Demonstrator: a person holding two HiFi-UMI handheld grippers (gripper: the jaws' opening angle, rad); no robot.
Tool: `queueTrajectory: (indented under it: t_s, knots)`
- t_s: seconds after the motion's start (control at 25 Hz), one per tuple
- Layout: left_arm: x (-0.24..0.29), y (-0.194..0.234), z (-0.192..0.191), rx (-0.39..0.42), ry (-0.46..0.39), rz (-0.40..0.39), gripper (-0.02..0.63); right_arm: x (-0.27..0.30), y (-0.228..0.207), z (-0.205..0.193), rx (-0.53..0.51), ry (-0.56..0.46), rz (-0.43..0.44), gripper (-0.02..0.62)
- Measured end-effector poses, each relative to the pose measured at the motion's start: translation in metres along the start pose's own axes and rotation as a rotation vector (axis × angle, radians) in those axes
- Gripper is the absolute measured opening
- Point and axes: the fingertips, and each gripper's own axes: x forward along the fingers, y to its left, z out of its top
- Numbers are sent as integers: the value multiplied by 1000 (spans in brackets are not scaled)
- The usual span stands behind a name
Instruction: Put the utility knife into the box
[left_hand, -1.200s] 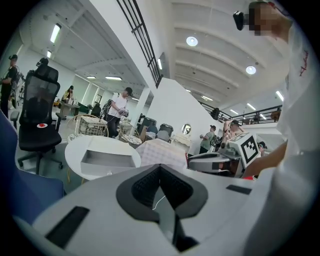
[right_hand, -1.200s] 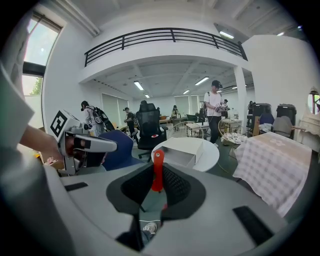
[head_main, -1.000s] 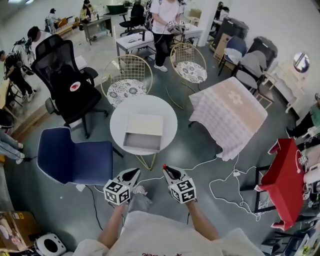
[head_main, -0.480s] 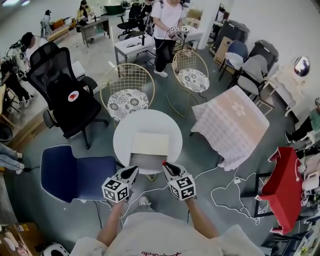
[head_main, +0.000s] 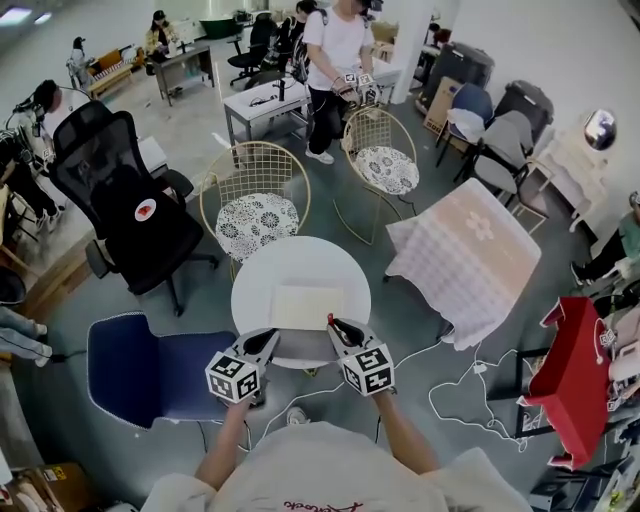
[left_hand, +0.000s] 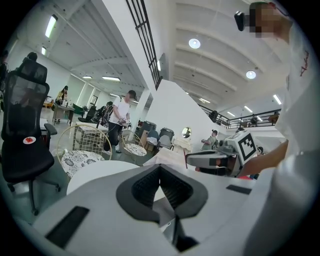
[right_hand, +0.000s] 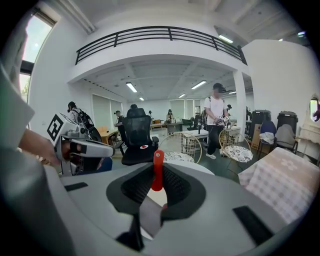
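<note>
An open beige box (head_main: 305, 306) lies on the round white table (head_main: 300, 262) in the head view. My right gripper (head_main: 338, 326) hovers over the table's near edge, just right of the box, and is shut on the red utility knife (right_hand: 158, 172), whose red tip (head_main: 330, 320) pokes out ahead of the jaws. At the box's near left corner my left gripper (head_main: 268, 339) is held level beside the right one, its jaws closed with nothing between them. The left gripper view shows the right gripper (left_hand: 220, 159). The right gripper view shows the left gripper (right_hand: 82, 147).
A blue chair (head_main: 150, 365) stands left of the table, with a black office chair (head_main: 125, 210) behind it. Two gold wire chairs (head_main: 255, 205) (head_main: 385, 150) stand beyond the table. A cloth-covered table (head_main: 470, 245) is at right, with cables (head_main: 470, 385) on the floor. People (head_main: 335, 60) stand further back.
The person has stepped toward the round table. Both grippers, earlier short of it over the floor, now reach its near edge beside the box. The knife stays in the right gripper.
</note>
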Motion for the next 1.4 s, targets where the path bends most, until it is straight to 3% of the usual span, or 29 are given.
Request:
queueTrajectory:
  t_s: [0.44,0.92,1.4]
  knots:
    - [6,5,1,14,3,15,11,9,-2,-1,1,-10,23,63]
    - [16,-9,6,-2,-29,103,11,6,-20,7,-33,-14,105,63]
    - [18,-12,-1,-30,-26,138,11,6,-22,-12,-32,38,148,63]
